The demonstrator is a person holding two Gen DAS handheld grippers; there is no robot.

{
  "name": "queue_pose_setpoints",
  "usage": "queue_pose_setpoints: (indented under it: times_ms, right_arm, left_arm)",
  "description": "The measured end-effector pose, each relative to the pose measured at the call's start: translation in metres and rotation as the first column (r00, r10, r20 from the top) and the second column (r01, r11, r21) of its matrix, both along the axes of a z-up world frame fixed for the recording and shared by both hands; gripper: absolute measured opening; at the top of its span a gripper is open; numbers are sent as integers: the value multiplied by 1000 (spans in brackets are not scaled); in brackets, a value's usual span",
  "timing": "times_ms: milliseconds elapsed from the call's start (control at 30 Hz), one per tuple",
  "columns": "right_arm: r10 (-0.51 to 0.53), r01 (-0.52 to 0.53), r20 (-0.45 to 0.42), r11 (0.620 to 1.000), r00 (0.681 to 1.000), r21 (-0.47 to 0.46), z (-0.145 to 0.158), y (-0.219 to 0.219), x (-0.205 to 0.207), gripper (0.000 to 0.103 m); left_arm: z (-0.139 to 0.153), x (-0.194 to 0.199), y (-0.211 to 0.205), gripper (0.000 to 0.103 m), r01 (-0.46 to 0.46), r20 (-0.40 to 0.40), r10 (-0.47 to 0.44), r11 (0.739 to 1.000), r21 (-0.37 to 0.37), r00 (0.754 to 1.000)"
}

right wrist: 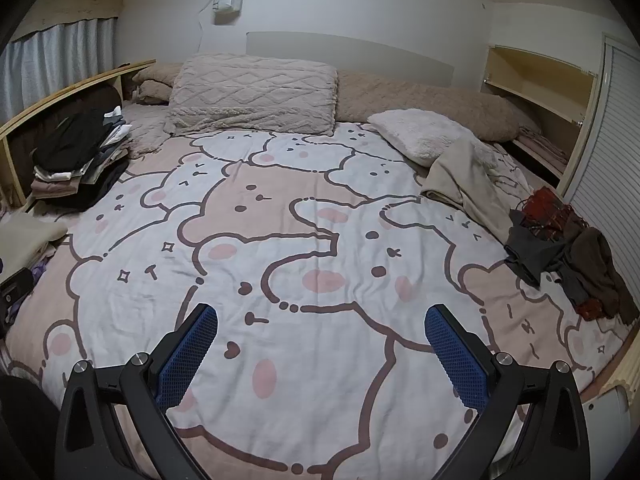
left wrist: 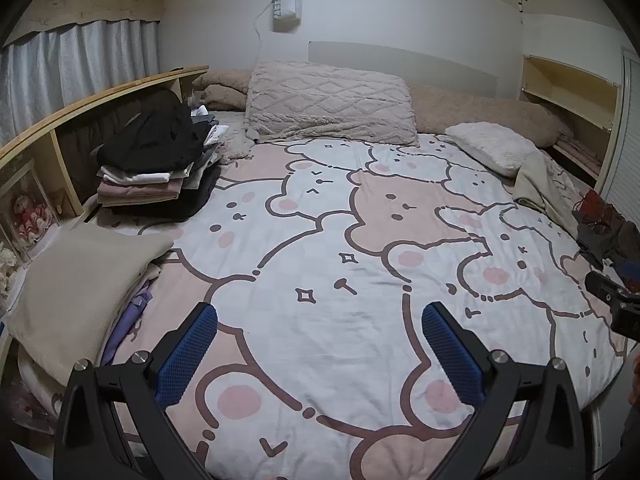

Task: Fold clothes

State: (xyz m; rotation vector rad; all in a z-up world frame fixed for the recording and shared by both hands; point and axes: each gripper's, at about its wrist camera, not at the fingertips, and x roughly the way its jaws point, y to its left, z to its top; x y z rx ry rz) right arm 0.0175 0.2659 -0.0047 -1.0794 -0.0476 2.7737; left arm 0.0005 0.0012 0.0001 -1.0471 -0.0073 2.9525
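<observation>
Both the left tongs [left wrist: 320,334] and right tongs [right wrist: 320,334] are hanging wide apart and gripping nothing over the bed [right wrist: 320,240], where a folded stack [left wrist: 156,168] is sitting at its left edge — loose clothes [right wrist: 560,240] are lying crumpled at its right edge.

My bed's bear-print cover [right wrist: 320,240] fills the view. At its head a quilted pillow [right wrist: 256,92] leans on a long tan bolster [right wrist: 420,100], with a small fluffy cushion [right wrist: 420,136] right of the pillow. Left of the cover runs a wooden shelf [left wrist: 100,96], with a curtain [left wrist: 80,56] behind it. A white pouch [left wrist: 287,0] hangs on the wall above the pillow.
</observation>
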Motion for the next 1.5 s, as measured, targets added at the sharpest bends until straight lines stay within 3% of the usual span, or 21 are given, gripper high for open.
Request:
queue_pose_setpoints:
  times_ms: [233,500,1500]
  right_arm:
    - [4,-4,-9,1000,1000,-14,-1,5,-2,103]
    - [4,-4,-2,1000,1000,3,-5,0,1,103]
    - [10,-10,21,1000,1000,2,-8,5,-1,103]
  left_arm:
    - [1,2,4,103,2,-1,-2,999,-44,1000]
    - [-6,5,-5,103,15,5,-15,1000,-14,1000]
    - [-5,6,-1,103,19,11,-19,1000,-22,1000]
